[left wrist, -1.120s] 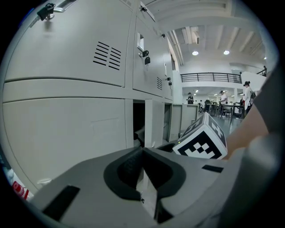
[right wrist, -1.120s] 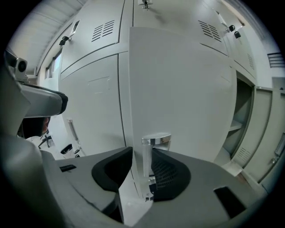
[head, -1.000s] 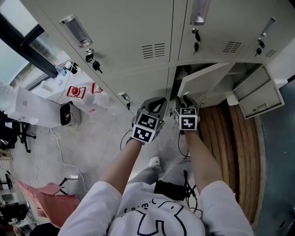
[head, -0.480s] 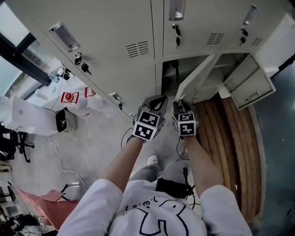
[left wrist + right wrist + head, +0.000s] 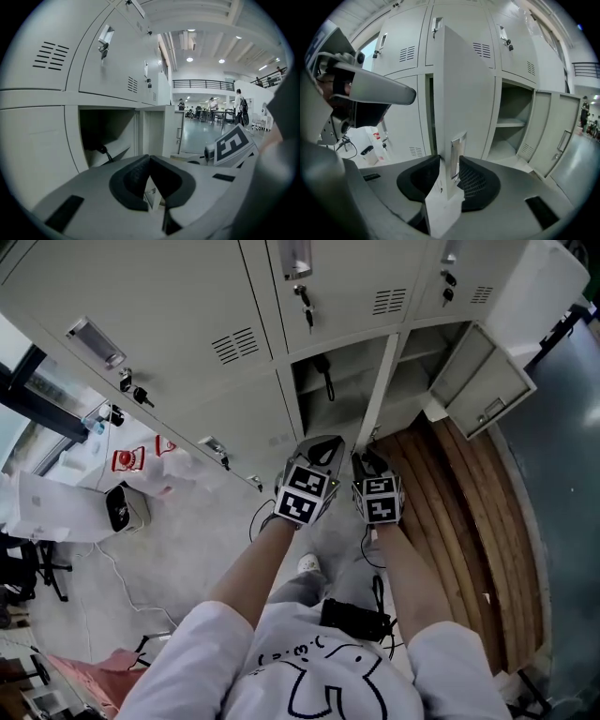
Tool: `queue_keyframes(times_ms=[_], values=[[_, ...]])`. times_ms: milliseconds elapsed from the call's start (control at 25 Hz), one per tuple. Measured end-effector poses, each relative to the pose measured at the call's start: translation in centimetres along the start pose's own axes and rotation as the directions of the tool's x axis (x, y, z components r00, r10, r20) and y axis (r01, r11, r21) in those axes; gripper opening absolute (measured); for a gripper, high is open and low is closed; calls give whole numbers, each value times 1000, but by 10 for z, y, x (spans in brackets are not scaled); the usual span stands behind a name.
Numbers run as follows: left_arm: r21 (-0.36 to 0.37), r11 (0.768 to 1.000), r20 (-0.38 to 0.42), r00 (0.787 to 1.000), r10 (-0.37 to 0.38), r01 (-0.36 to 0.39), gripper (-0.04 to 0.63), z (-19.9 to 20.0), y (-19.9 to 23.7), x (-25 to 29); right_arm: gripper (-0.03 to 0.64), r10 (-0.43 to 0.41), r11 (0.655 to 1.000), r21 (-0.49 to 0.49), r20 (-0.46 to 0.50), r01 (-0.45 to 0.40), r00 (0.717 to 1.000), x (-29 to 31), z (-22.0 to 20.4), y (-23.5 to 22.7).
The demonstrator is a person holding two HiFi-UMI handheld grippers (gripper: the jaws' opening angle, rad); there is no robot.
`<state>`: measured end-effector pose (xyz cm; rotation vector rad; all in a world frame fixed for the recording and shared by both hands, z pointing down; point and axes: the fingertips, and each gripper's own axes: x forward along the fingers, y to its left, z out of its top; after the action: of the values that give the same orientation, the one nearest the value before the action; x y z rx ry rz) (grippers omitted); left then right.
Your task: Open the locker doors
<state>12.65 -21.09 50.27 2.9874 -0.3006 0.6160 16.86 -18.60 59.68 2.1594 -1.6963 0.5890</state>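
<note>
My left gripper (image 5: 149,158) hangs low in front of the lockers with its fingers (image 5: 132,177) pressed together. The dark pads meet at their tips and pinch nothing, and they touch neither a door nor the frame. A pale sliver shows through the slot behind the tips, and I cannot tell what it is. Just past them lies an open compartment (image 5: 105,133), dim inside, with a dark corded thing (image 5: 101,150) in it. From the head view my two grippers sit side by side, near each other but apart, at the foot of the locker bank. My right gripper (image 5: 446,161) has its fingers (image 5: 477,183) partway spread, and the free edge of the locker door (image 5: 464,84) runs upright between them. One pad lies against the door's left face. The other bears on the right face just beside the metal handle plate (image 5: 456,153), so I am pinching the door by its edge at handle height. That door stands swung well out from its frame, edge-on to me. To its right is another open compartment (image 5: 513,140) with a shelf (image 5: 511,123) across it. Farther right, a second door (image 5: 555,136) is swung wide.
</note>
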Motion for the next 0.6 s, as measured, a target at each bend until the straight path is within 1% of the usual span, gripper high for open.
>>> queue_keyframes(times_ms=[360,600], values=[[25,996,-15,996,-90,90,12,4,-52,31,123,-76,996,44,-19,76,997,-33,-21,-47],[31,991,-24,991,-129,130,12,12,-79,50,83,-124,990,70,-27,126,992,-51,-31,-82]])
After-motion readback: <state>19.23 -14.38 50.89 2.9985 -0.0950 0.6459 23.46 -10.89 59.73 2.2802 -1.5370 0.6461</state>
